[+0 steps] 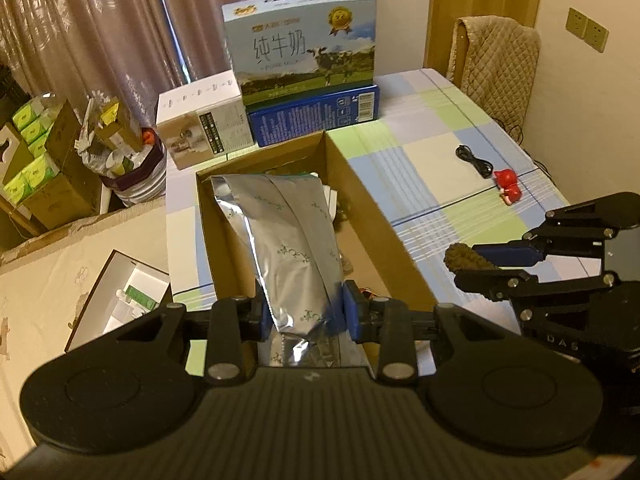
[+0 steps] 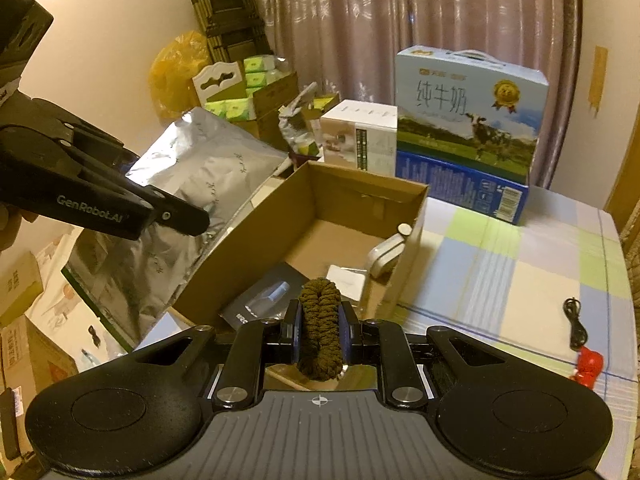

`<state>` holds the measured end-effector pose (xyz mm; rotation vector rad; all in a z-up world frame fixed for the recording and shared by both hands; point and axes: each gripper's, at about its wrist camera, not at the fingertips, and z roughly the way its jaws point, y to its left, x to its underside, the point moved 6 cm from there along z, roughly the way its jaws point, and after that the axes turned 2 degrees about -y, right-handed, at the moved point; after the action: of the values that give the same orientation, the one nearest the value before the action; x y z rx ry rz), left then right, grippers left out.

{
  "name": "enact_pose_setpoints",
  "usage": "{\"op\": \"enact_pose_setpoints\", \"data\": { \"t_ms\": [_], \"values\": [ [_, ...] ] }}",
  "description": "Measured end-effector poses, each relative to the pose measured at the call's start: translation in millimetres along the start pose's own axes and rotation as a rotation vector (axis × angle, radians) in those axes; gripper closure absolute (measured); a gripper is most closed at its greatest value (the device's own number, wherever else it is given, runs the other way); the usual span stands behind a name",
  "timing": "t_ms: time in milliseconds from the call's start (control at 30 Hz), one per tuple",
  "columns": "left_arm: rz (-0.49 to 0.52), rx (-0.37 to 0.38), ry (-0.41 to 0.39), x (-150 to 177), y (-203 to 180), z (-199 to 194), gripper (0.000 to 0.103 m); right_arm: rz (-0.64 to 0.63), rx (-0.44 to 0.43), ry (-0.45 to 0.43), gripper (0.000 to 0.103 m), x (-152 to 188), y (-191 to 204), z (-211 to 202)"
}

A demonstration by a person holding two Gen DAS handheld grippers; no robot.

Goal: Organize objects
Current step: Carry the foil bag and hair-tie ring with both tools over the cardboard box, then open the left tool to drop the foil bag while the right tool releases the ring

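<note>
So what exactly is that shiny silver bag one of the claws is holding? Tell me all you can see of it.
The silver bag looks like crinkled metallic foil, printed with small dark green sprig motifs and with a seam running down its length. It is long and flat. The left claw is shut on one end, its blue pads pinching both sides. The bag slants away over the left wall of the open cardboard box, its far end raised. Whether it touches the box I cannot tell. What it holds is hidden.

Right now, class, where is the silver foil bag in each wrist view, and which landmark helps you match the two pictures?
Left wrist view: foil bag centre, over the cardboard box, gripped by the left tool.
Right wrist view: foil bag left of centre, beside the box.
Shared landmark: milk carton by the curtain.
</note>
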<state>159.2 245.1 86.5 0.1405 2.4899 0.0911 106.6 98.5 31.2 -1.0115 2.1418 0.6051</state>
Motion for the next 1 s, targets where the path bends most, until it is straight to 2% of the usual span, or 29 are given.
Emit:
{"op": "enact_pose_setpoints", "data": {
  "t_ms": [367, 1000],
  "values": [
    [-0.024, 0.011, 0.039, 5, 18, 34, 0.074, 0.0, -0.008, 0.054, 0.088, 1, -1, 39],
    [-0.028, 0.022, 0.072, -4, 32, 77, 0.074, 0.0, -0.006, 0.079, 0.088, -8, -12, 72]
  ]
}}
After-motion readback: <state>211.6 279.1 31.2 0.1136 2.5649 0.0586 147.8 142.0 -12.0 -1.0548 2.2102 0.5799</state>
